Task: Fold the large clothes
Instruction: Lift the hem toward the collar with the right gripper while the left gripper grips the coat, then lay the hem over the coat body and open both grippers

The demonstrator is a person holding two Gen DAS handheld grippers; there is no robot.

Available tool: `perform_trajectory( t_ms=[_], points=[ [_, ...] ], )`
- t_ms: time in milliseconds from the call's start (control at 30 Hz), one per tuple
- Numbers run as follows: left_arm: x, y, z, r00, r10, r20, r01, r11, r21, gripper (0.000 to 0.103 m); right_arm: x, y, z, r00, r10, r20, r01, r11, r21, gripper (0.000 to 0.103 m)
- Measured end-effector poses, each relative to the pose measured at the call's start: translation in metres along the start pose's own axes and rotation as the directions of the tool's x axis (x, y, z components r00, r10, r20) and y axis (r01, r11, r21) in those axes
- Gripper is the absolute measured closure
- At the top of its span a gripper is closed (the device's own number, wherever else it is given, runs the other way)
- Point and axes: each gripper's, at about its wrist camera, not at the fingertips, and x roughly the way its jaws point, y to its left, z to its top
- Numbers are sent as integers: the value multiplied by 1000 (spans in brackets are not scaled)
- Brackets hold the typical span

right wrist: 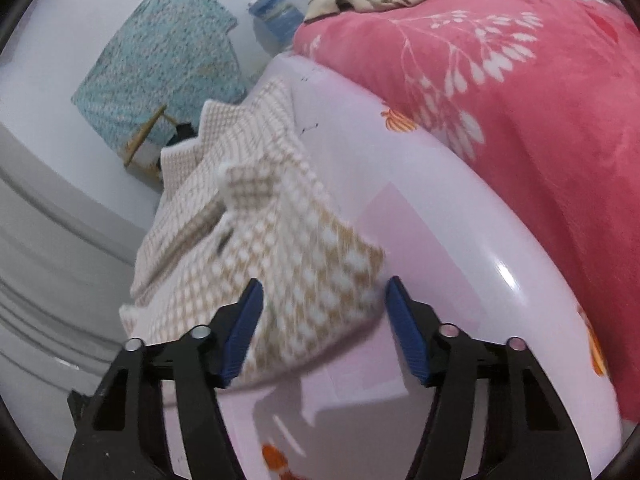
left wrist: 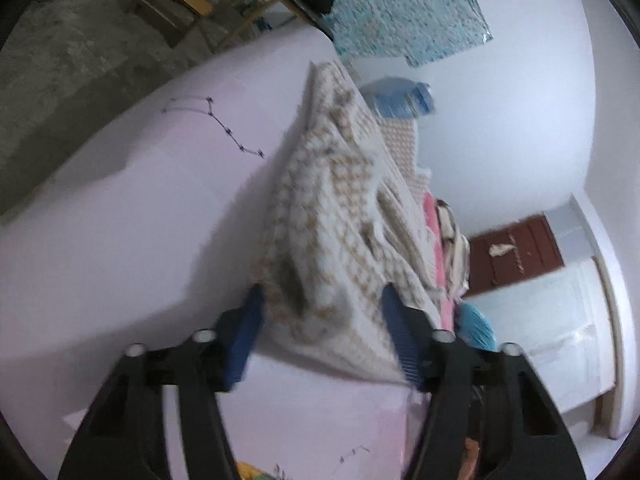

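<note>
1. Close to the left camera, the left gripper (left wrist: 322, 316) has its blue fingers (left wrist: 248, 332) standing half wide, with a bunched corner of the checked cloth (left wrist: 332, 216) between them. I cannot tell if they pinch it (the picture is blurry).
2. The right gripper (right wrist: 324, 312) looks the same, half wide around another corner of the cloth.
3. At 12 o'clock the cloth runs away over the pale table (left wrist: 120, 216).
4. I think a fold is under way. Next, both need a firm pinch.
5. At 2 o'clock lies a pink blanket (right wrist: 520, 92).
</note>
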Motion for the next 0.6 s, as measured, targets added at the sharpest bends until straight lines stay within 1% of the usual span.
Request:
perform_trajectory(
  t_ms=[33, 67, 100, 133, 167, 200, 233, 267, 300, 333, 367, 433, 467, 500, 600],
  points=[
    [2, 0, 4, 1000, 19, 1, -19, 1000, 10, 66, 5, 2, 2, 1000, -7, 10, 7, 1000, 2, 55],
    [5, -3, 4, 999, 44, 3, -44, 999, 29, 70, 9, 4, 3, 1000, -16, 18, 16, 1000, -2, 56],
    [7, -7, 4, 997, 70, 12, -71, 995, 65, 72, 13, 7, 4, 999, -24, 25, 24, 1000, -11, 56],
    [10, -12, 4, 995, 99, 21, -100, 990, 103, 77, 17, 13, 5, 999, -42, 32, 43, 999, -33, 57],
    [12, -17, 3, 991, 133, 30, -136, 980, 148, 82, 19, 18, 5, 997, -64, 38, 66, 996, -54, 65],
    [13, -29, 0, 980, 194, 51, -201, 953, 229, 84, 20, 27, 6, 994, -98, 43, 102, 990, -96, 68],
    [13, -36, -3, 972, 226, 69, -236, 931, 278, 87, 17, 33, 6, 993, -109, 54, 115, 985, -128, 77],
    [10, -48, -7, 962, 253, 102, -273, 899, 342, 89, 14, 38, 6, 991, -117, 66, 126, 980, -152, 82],
    [4, -58, -10, 956, 260, 134, -292, 874, 389, 89, 8, 44, 5, 988, -127, 86, 141, 973, -183, 84],
    [0, -65, -13, 953, 259, 158, -302, 857, 417, 90, -3, 52, 5, 985, -128, 114, 150, 965, -214, 88],
    [-5, -74, -15, 950, 253, 182, -308, 842, 443, 90, -12, 57, 6, 984, -119, 129, 146, 963, -228, 91],
    [-22, -92, -19, 948, 224, 224, -308, 819, 484, 90, -33, 65, 8, 984, -82, 159, 120, 963, -242, 93],
    [-25, -97, -19, 947, 218, 235, -309, 812, 494, 91, -44, 69, 8, 982, -67, 176, 110, 962, -251, 93],
    [-35, -105, -21, 945, 207, 252, -312, 798, 515, 91, -52, 71, 8, 981, -58, 187, 107, 960, -258, 94],
    [-56, -114, -22, 948, 177, 263, -297, 788, 540, 91, -85, 78, 3, 977, -19, 212, 79, 957, -278, 94]
  ],
)
